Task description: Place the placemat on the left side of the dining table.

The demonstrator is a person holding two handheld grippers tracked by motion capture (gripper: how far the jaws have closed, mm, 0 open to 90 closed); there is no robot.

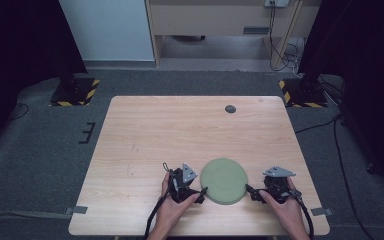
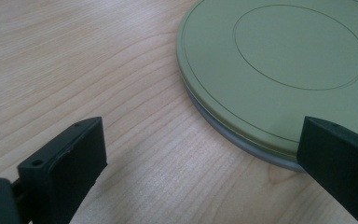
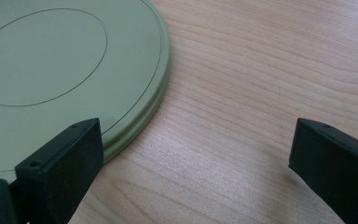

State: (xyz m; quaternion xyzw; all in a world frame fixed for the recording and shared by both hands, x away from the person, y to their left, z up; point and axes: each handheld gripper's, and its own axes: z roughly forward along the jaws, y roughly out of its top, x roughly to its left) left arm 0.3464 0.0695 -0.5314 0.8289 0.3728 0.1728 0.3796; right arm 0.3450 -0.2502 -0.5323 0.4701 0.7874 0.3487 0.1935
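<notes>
Plate: a round, flat, olive-green plate (image 1: 224, 180) lies near the front edge of the counter (image 1: 145, 135), a little right of the middle of that edge.
Plate surface: a thin ring line runs just inside the rim and a second circle marks off the middle; in the left gripper view the plate (image 2: 279, 70) shows a grey band under its green top edge.
Left gripper: the left gripper (image 1: 196, 192) sits at the plate's left side, held in the person's left hand (image 1: 172, 207), with the jaws spread wide and holding nothing.
Left jaws: in the left gripper view one jaw hangs over bare wood and the other stands in front of the plate's rim; whether it touches the rim I cannot tell.
Right gripper: the right gripper (image 1: 252, 191) sits at the plate's right side, held in the person's right hand (image 1: 286, 207), its jaws also wide apart and holding nothing.
Right jaws: in the right gripper view one jaw stands in front of the plate (image 3: 65, 70) at its rim, the other over bare wood.
Counter: light wood, with a small dark round disc (image 1: 230, 109) near the back edge, well apart from the plate.
</notes>
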